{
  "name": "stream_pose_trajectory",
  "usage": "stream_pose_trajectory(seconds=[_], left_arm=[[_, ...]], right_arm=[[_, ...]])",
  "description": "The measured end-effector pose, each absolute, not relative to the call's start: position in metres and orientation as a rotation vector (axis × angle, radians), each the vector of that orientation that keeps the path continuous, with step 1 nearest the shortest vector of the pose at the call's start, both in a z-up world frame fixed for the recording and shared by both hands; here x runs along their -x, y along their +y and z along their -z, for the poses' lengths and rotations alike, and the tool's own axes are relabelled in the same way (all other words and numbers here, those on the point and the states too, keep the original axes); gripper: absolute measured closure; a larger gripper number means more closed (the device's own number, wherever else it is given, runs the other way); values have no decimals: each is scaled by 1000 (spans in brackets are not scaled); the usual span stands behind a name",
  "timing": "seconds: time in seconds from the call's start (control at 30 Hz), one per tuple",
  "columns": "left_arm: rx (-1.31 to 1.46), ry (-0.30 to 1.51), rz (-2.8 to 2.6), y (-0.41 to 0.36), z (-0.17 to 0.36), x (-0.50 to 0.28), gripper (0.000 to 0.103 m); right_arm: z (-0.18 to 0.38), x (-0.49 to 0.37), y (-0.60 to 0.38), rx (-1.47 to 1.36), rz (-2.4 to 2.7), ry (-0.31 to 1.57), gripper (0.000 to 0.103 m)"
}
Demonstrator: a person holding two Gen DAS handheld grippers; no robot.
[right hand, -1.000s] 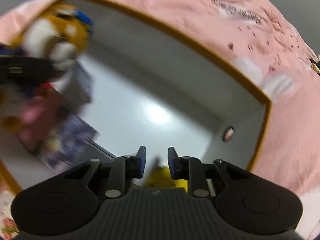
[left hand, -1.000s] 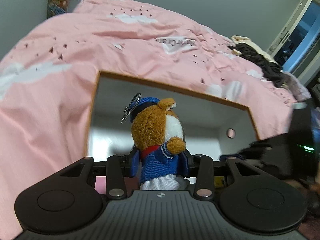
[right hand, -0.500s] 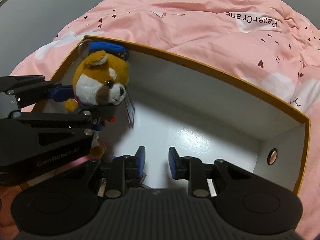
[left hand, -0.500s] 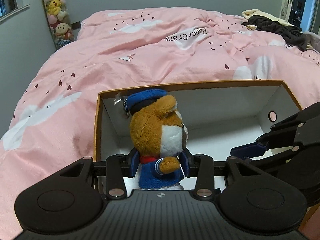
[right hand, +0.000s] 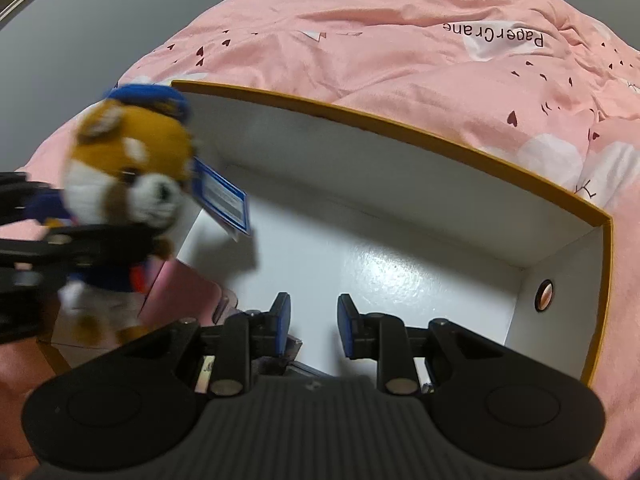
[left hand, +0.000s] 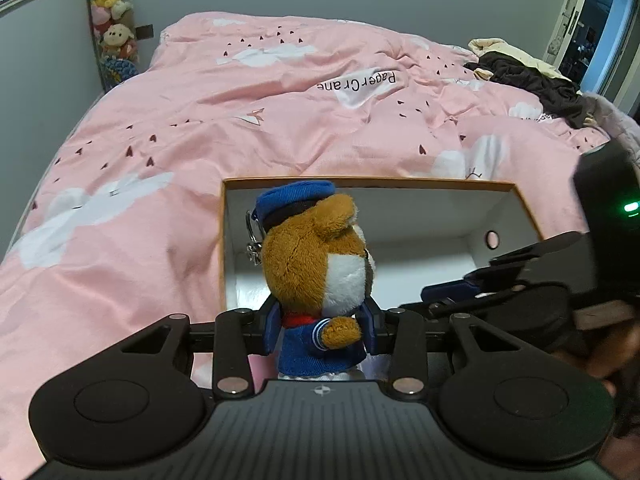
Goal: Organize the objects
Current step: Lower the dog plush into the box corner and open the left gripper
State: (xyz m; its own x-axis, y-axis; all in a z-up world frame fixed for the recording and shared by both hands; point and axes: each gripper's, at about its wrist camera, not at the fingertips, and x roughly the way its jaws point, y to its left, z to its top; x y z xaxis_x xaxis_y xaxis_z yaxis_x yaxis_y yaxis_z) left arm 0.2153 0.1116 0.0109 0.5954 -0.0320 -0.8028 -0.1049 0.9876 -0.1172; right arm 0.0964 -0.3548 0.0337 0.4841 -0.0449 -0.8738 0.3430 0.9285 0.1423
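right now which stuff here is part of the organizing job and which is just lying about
Part of the job:
- plush dog, clamped in the left gripper
- orange-rimmed box
- right gripper, open over the box

Just lying about:
- pink duvet
- dark clothes pile
- stuffed toys by the wall

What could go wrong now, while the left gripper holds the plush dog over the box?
The left gripper clamps only the soft body of the plush dog, so it may slip or tilt when released. Its paper tag and metal keyring hang loose and could catch on the box rim. The open right gripper hovers close by and could collide.
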Motion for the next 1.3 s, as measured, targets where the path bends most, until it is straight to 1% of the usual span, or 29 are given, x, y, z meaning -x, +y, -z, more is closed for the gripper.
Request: stream_pose_trajectory(seconds=[0.13, 0.2, 0.33, 0.43, 0.53, 0.6, 0.73, 0.77, 0.87, 0.97, 1.03, 1.1, 1.3], left_arm=[[175, 956, -7, 109, -24, -193, 58], [198, 975, 17, 108, -23, -184, 58], [177, 1031, 18, 107, -7, -191, 58], [124, 1078, -8, 105, 11, -211, 58], [75, 1083, -62, 104, 28, -229, 58], [93, 1041, -65, 108, 34, -238, 59], [23, 974, -83, 99, 40, -248, 58], [-14, 972, -100, 96, 43, -251, 58], [-123, 953, -126, 84, 50, -253, 55], [-162, 918, -94, 82, 52, -250, 51], [-127, 901, -73, 87, 48, -248, 48], [-41, 876, -67, 97, 40, -245, 41], [116, 791, -77, 121, 6, -225, 41]], right_arm=[[-30, -113, -343, -319, 236, 1045, 75], [-27, -118, -338, -319, 234, 1048, 75], [-19, -140, -329, -323, 231, 1058, 75], [-17, -146, -323, -325, 222, 1060, 75], [-12, -167, -313, -316, 216, 1053, 75], [-10, -172, -310, -317, 219, 1052, 75], [-2, -186, -307, -322, 222, 1064, 75], [4, -200, -304, -325, 220, 1067, 75], [10, -208, -303, -321, 228, 1076, 75], [15, -212, -305, -340, 234, 1078, 75], [18, -214, -305, -342, 238, 1078, 75], [19, -217, -303, -344, 228, 1071, 75], [12, -226, -296, -378, 152, 1012, 75]])
